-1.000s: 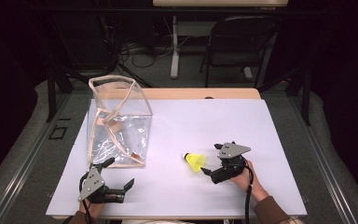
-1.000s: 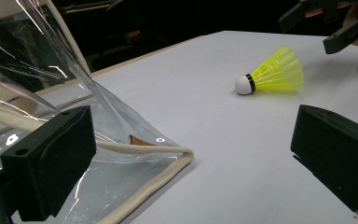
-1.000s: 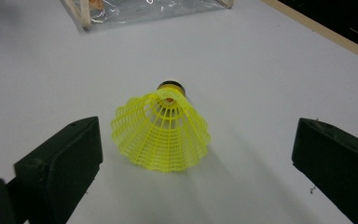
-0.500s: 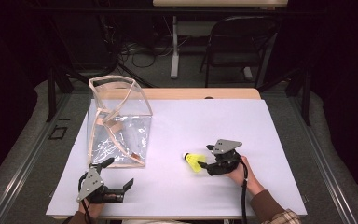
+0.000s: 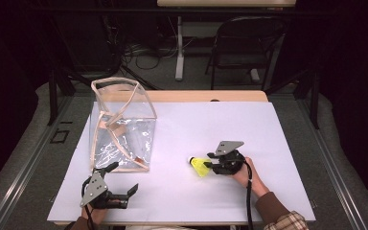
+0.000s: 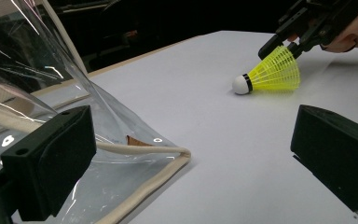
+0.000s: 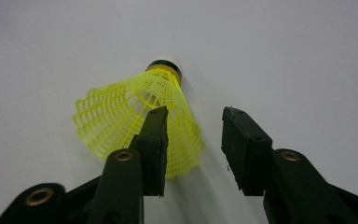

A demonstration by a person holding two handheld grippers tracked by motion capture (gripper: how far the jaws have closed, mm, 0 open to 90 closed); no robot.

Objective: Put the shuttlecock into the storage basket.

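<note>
Shuttlecock (image 5: 200, 166) lies on the desk (image 5: 278, 143) with the right gripper (image 5: 210, 165) narrowly parted around its rim at 3 o'clock. Close gently so the skirt keeps its shape. Left gripper (image 5: 124, 194) rests wide at 7 o'clock, beside the clear bag (image 5: 120, 129).

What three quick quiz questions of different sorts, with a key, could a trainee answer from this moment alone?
1. True or false: the yellow shuttlecock lies on its side on the white table.
2. Multiple choice: the clear bag stands nearest to A) the left gripper, B) the right gripper, C) the chair behind the table.
3. Fill in: one jaw of the right gripper is inside the shuttlecock's ____ and the other is outside it.

Key: 1 true. 2 A. 3 skirt; the jaws stand apart with its mesh wall between them.
</note>
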